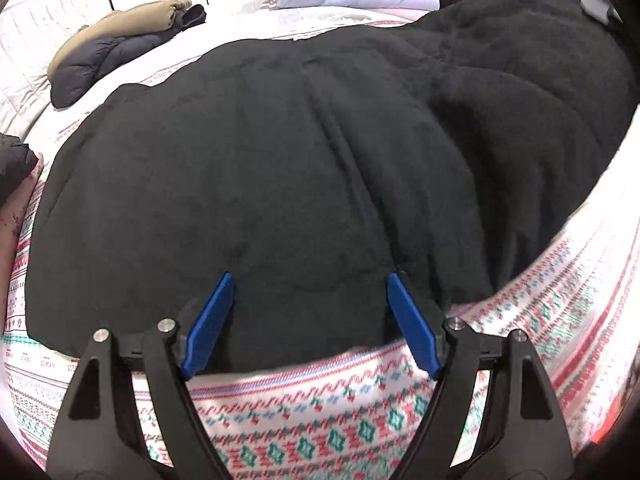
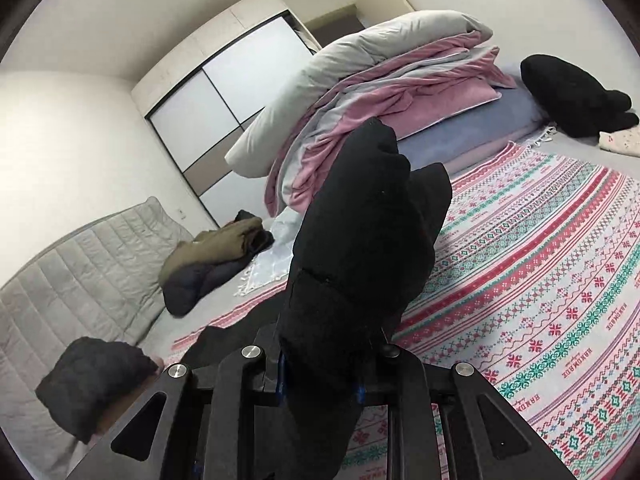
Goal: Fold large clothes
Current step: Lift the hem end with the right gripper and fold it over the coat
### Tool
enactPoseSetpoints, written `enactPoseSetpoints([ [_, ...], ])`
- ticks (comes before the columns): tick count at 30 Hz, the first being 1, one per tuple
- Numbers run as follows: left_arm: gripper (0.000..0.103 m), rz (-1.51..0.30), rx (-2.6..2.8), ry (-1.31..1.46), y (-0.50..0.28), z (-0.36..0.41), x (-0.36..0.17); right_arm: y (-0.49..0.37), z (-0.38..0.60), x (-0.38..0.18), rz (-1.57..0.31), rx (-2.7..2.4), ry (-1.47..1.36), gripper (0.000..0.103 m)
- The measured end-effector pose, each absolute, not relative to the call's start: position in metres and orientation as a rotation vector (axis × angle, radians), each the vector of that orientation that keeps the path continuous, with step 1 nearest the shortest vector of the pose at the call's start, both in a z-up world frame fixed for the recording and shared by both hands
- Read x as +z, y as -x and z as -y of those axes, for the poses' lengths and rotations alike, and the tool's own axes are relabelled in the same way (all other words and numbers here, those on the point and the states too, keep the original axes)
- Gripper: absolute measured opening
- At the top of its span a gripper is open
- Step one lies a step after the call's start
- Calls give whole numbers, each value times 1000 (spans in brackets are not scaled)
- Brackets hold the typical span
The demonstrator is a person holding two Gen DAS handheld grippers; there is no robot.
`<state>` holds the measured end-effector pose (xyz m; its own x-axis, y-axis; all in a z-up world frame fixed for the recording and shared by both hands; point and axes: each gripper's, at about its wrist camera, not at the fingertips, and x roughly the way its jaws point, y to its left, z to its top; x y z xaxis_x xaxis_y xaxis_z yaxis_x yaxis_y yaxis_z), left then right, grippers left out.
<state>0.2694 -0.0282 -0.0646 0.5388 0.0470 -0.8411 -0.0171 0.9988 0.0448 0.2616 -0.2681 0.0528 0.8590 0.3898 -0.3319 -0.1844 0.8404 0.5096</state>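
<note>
I am holding my left tool (image 1: 308,320) with its jaws apart over the near hem of the black fleece garment (image 1: 280,152), which is lying across the bed's patterned blanket (image 1: 320,408). My right tool (image 2: 320,376) is clamping a bunched fold. It looks soft, bulky and floppy; I judge edges the best hold.

A bed under a patterned red, green and white blanket (image 2: 540,264) fills the foreground ahead of the claw. Beyond it to the left stands a wardrobe (image 2: 224,108) with white sliding panels against cream walls (image 2: 72,152). A grey quilted mattress (image 2: 80,280) lies left of the claw.
</note>
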Motion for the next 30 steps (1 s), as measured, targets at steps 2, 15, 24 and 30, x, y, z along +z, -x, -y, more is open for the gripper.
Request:
enactPoseSetpoints([
  [2, 79, -988, 4, -35, -265, 28, -53, -263, 275, 50, -450, 311, -508, 23],
  [15, 79, -1034, 96, -169, -354, 18, -46, -267, 285, 47, -458, 328, -576, 24],
  [24, 78, -984, 48, -215, -361, 22, -23, -265, 280, 50, -447, 345, -561, 24],
  [30, 79, -1102, 29, -332, -392, 45, -61, -266, 286, 47, -451, 352, -594, 24],
])
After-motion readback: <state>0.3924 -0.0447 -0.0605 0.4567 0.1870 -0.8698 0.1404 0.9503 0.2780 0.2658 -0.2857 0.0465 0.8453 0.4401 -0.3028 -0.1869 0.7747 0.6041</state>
